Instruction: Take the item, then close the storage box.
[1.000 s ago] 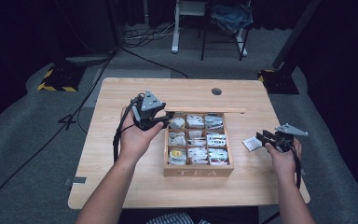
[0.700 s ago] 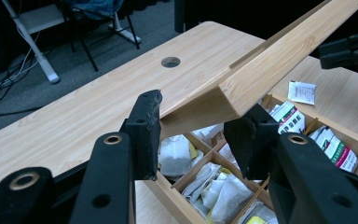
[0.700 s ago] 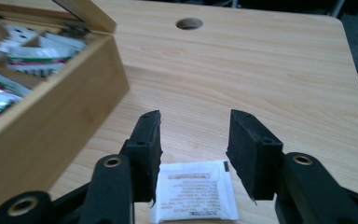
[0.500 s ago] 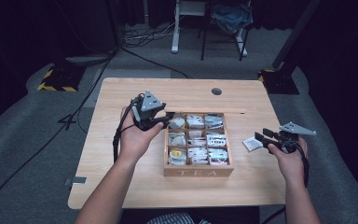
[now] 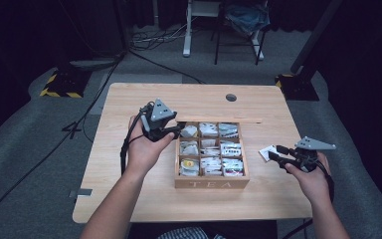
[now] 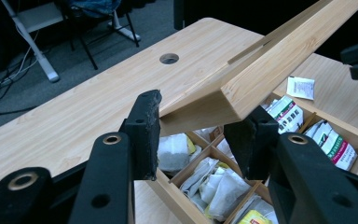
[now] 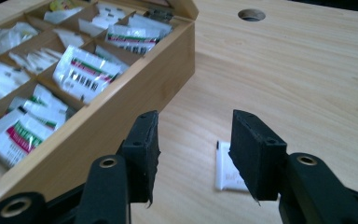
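Note:
A wooden tea box (image 5: pixel 211 183) with several compartments of tea packets sits mid-table. Its lid (image 5: pixel 219 120) stands raised at the back. My left gripper (image 5: pixel 174 130) is shut on the lid's left corner; the left gripper view has the lid (image 6: pixel 270 60) wedged between the jaws of this gripper (image 6: pixel 198 135). A white tea packet (image 5: pixel 266 152) lies flat on the table right of the box. My right gripper (image 5: pixel 274 155) hovers just over it. Its jaws have just been opening and nothing is between them. In the right gripper view the packet (image 7: pixel 228 172) lies below the gripper (image 7: pixel 193 149).
The box's side wall (image 7: pixel 135 98) is close on the left of my right gripper. A round cable hole (image 5: pixel 231 97) is at the table's back. A chair and desk legs stand on the floor beyond the table. Bare tabletop surrounds the box.
My right gripper's jaws have widened and the hand has lifted and drawn slightly right, with the white packet left lying on the table. The left gripper and lid have stayed put.

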`<state>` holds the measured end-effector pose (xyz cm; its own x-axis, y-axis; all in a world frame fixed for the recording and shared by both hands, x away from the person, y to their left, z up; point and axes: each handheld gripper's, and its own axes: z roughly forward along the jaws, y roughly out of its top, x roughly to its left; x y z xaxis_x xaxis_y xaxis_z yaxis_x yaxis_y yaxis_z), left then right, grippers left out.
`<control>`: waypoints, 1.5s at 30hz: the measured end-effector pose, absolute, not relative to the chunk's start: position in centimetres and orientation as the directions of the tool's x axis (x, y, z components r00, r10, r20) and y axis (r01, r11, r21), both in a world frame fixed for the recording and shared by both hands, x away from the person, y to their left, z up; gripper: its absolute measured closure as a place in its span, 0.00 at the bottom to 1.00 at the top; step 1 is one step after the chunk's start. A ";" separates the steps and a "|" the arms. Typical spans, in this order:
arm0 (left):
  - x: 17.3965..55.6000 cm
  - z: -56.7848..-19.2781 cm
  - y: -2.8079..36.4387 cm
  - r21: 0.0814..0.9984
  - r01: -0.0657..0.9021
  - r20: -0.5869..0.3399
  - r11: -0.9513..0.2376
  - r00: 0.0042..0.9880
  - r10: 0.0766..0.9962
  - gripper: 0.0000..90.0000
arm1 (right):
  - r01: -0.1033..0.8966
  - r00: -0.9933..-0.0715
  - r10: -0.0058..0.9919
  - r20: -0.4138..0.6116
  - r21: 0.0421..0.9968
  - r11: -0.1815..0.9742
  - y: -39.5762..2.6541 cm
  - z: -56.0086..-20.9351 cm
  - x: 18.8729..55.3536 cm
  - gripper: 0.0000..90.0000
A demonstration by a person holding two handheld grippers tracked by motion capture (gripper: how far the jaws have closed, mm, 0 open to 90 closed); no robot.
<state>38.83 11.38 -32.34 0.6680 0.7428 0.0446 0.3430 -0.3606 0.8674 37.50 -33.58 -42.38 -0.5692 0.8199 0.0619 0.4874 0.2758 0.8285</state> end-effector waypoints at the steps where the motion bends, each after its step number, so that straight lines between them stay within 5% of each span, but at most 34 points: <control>1: 38.8 -32.4 11.4 0.867 0.341 0.048 -0.364 0.669 0.742 0.63 | 0.480 -0.576 0.815 0.057 0.831 0.281 -33.6 -42.4 37.1 0.59; 45: 35.3 -35.7 11.6 0.835 0.383 0.034 -0.396 0.681 0.731 0.62 | 0.549 -0.524 0.848 0.078 0.793 0.266 -35.2 -45.1 35.1 0.58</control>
<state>35.26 11.58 -35.67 0.6813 0.7312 0.0343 0.3830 -0.3960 0.8346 35.14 -35.21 -45.14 -0.5239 0.8482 0.0776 0.5486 0.2664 0.7925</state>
